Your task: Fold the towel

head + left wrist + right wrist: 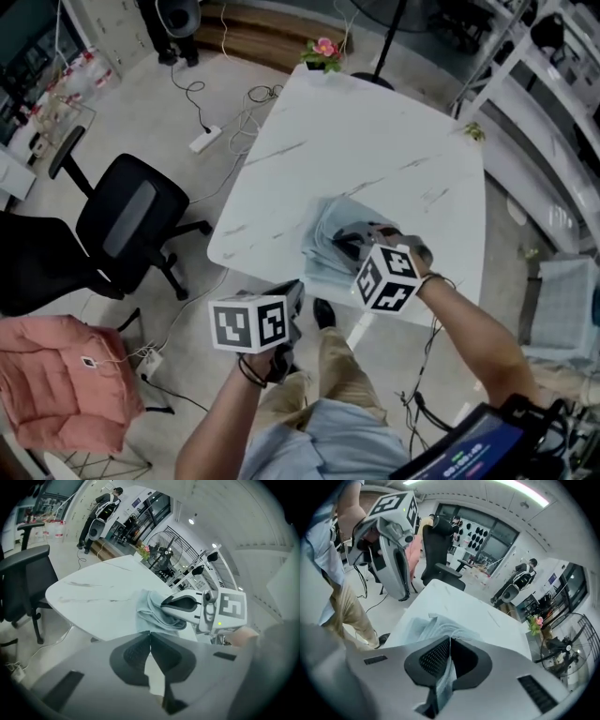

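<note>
White marble-patterned tabletop point(375, 131), with rounded corners, takes up the centre of the head view. Its far and middle areas are bare. A black office chair point(131, 220) stands on the floor to the left of the tabletop, and a pink padded seat point(61, 375) sits in the lower left corner.

The light blue towel point(328, 239) lies bunched and loosely layered on the near part of the tabletop, close to the edge facing the person. One portion is drawn up from the heap. The rest rests on the surface.

The right gripper point(352, 246) angles down over the towel, with its marker cube toward the person. In the right gripper view its jaws are closed on a fold of the towel point(436, 627), and a strip of the fabric runs down between the pads of the right gripper point(449, 644).

The left gripper point(296, 289) sits just off the near edge of the tabletop, beside the near border of the towel. In the left gripper view the jaws of the left gripper point(150, 637) are pressed together at the tips. The towel point(152, 609) lies ahead of them, not visibly caught.

A small pot of pink flowers point(323, 52) stands at the far corner of the tabletop. A white power strip point(204, 141) lies on the floor beyond the chair, with its cable trailing.
</note>
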Demonstrator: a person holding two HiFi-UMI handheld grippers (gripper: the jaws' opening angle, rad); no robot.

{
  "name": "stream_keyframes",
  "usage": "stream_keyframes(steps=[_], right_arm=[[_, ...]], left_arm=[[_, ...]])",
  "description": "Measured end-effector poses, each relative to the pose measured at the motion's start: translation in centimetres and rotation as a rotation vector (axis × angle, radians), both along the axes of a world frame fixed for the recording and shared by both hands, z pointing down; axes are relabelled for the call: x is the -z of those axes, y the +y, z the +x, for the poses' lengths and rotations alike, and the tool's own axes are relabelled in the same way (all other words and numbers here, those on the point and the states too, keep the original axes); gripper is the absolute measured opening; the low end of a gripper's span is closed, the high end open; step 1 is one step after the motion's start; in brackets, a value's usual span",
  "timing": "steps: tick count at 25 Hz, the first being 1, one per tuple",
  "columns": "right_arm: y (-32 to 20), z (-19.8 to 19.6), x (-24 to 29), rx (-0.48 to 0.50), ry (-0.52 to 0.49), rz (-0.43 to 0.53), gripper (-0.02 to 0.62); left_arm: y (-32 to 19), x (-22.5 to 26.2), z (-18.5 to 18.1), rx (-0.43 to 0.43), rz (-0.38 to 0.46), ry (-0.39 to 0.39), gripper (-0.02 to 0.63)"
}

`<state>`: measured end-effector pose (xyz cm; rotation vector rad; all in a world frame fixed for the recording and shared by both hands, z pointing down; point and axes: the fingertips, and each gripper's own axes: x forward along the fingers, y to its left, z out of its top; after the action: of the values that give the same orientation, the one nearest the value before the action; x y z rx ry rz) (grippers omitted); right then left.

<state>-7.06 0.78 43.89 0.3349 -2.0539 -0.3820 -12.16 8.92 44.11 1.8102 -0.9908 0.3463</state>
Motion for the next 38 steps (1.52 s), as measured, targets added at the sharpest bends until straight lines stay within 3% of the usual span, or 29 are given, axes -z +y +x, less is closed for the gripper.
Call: stream_keyframes(steps=[4, 7, 13, 19, 23, 31, 34, 37, 38], right_arm=[[0.9, -1.4, 4.3, 0.012, -0.096, 0.053, 0.023], [3.0, -2.2, 5.2, 0.056, -0.112, 0.072, 0.023], [6.5, -2.1, -0.2, 0.132, -0.008, 0.073, 0.026], [8.0, -2.0, -3.6, 0.167, 0.047, 0.122, 0.028], [8.2, -1.9, -3.6, 0.117, -0.019, 0.103, 0.029], [8.4, 2.4, 2.9, 0.003, -0.241, 0.040, 0.077], [6.4, 5.5, 3.0, -0.067, -0.198, 0.035, 0.134], [5.5, 7.3, 1.5, -0.067, -0.161, -0.016, 0.161], [5.5, 7.5, 1.0, -0.061, -0.159, -0.036, 0.160]], left_arm=[[-0.2, 0.4, -1.0, 0.019, 0.008, 0.007, 0.009], [-0.5, 0.6, -1.6, 0.025, 0.015, 0.009, 0.009], [-1.0, 0.8, -2.2, 0.009, 0.026, 0.001, 0.009], [-2.7, 1.1, -0.2, -0.085, 0.082, -0.001, 0.009], [-3.9, 1.3, 1.8, -0.155, 0.119, -0.009, 0.009], [-6.4, 2.3, 2.2, -0.156, 0.119, 0.014, 0.009], [-7.6, 2.3, 2.8, -0.143, 0.083, 0.043, 0.017], [-8.4, 1.3, 4.8, -0.196, 0.038, 0.028, 0.115], [-8.4, 0.8, 5.5, -0.222, 0.026, 0.007, 0.121]])
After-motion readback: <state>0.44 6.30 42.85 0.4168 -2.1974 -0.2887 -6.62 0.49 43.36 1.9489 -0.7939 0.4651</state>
